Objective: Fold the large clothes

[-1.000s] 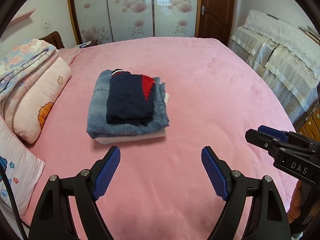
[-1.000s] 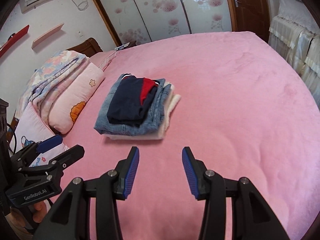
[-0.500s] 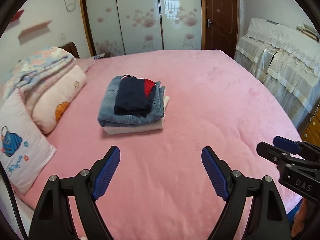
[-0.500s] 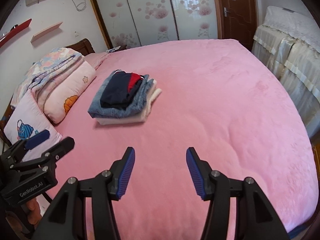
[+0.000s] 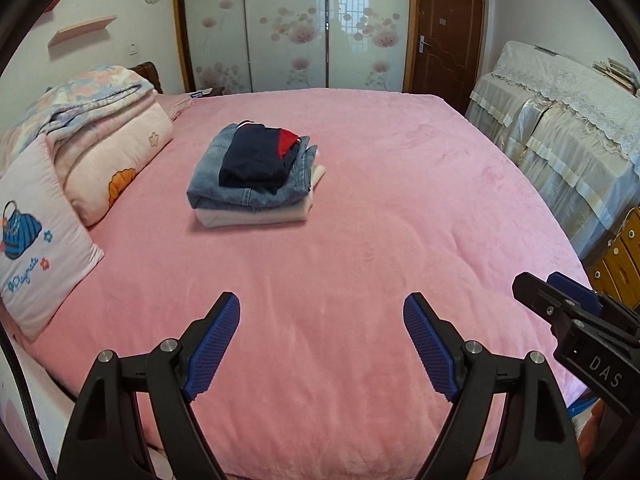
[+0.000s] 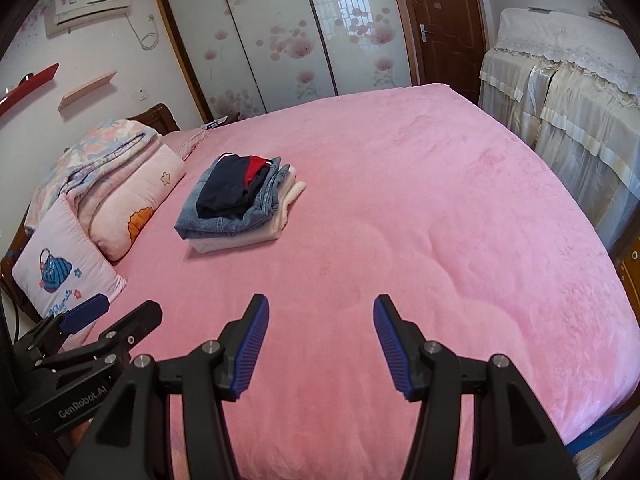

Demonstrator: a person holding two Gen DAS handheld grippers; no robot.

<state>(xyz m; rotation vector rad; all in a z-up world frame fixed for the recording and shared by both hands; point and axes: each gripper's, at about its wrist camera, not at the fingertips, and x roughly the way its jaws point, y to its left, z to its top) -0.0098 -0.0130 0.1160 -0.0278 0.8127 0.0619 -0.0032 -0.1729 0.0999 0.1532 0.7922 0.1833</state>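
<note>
**Evidently stacked: folded pile sits ahead, both grippers empty**

Folded stack (image 5: 256, 182) on the pink bedspread (image 5: 360, 248): pale cream garment (image 5: 256, 216) at bottom, denim piece (image 5: 212, 184) in the middle, navy garment with a red panel (image 5: 254, 156) on top. No unfolded garment shows in either view, so the folding looks done or between items.

Relation to the tools: stack lies well ahead of both grippers and left of each one's centreline. Its long axis runs away from the tools, toward the wardrobe doors (image 5: 292, 28). Folded edges face the near side. Left gripper (image 5: 322, 340) appears the nearer; from the right gripper (image 6: 318, 346) the stack sits further off to the left.

Tool state: left gripper's blue pads (image 5: 212, 352) spread wide, nothing between them, hanging above the bedspread without visible contact. Right gripper's jaws also apart, somewhat narrower, likewise empty.

Outward: pillows and a folded quilt (image 5: 92, 120) left of the stack, close but not touching. Lace-covered furniture (image 5: 560, 128) beyond the bed's right edge.
</note>
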